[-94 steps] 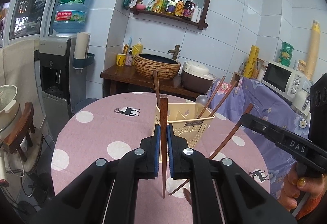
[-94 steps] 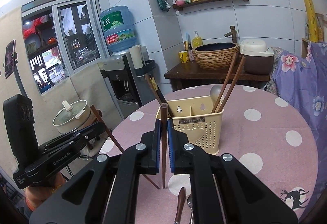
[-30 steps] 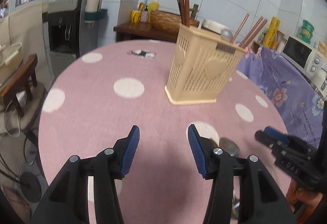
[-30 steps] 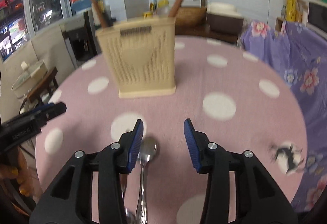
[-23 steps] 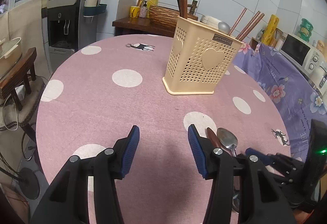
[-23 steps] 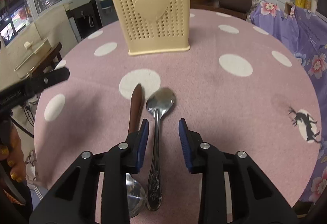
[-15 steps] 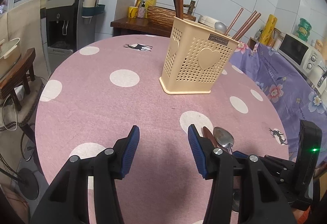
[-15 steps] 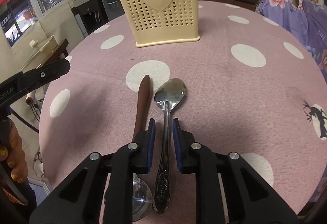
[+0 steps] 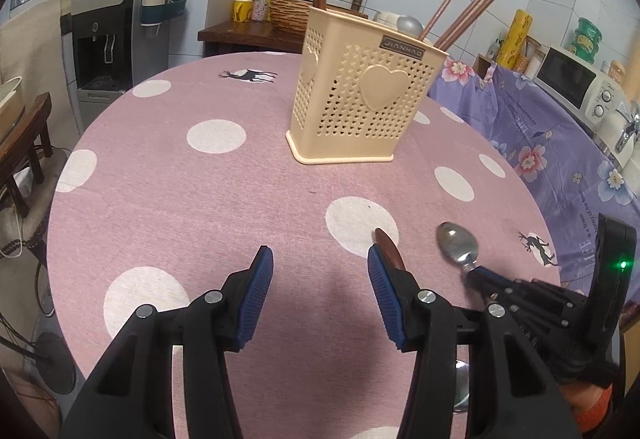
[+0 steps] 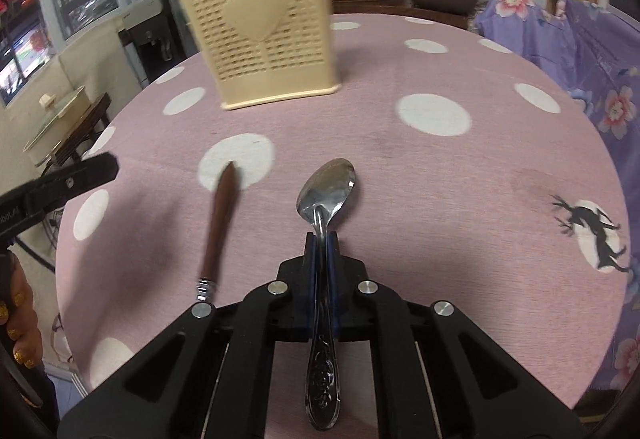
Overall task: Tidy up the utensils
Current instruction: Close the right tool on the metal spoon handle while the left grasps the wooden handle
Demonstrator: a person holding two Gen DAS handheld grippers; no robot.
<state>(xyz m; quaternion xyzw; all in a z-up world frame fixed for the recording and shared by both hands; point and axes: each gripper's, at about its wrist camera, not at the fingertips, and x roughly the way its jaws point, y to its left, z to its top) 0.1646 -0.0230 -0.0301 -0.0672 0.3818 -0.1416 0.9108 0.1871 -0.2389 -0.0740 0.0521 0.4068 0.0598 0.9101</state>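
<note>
Right gripper [image 10: 322, 239] clamps the steel spoon [image 10: 326, 191]
Left gripper [image 9: 320, 279] hangs spread wide, empty, beside the wooden-handled utensil [image 10: 220, 223]

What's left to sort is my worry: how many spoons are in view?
3: a steel spoon in the right gripper, a wood-handled spoon on the table, a third spoon in the holder. Others may hide inside.

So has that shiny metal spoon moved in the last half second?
Yes. The spoon, clamped in the right gripper, has swung right, away from the brown-handled utensil that lay close beside it.
</note>
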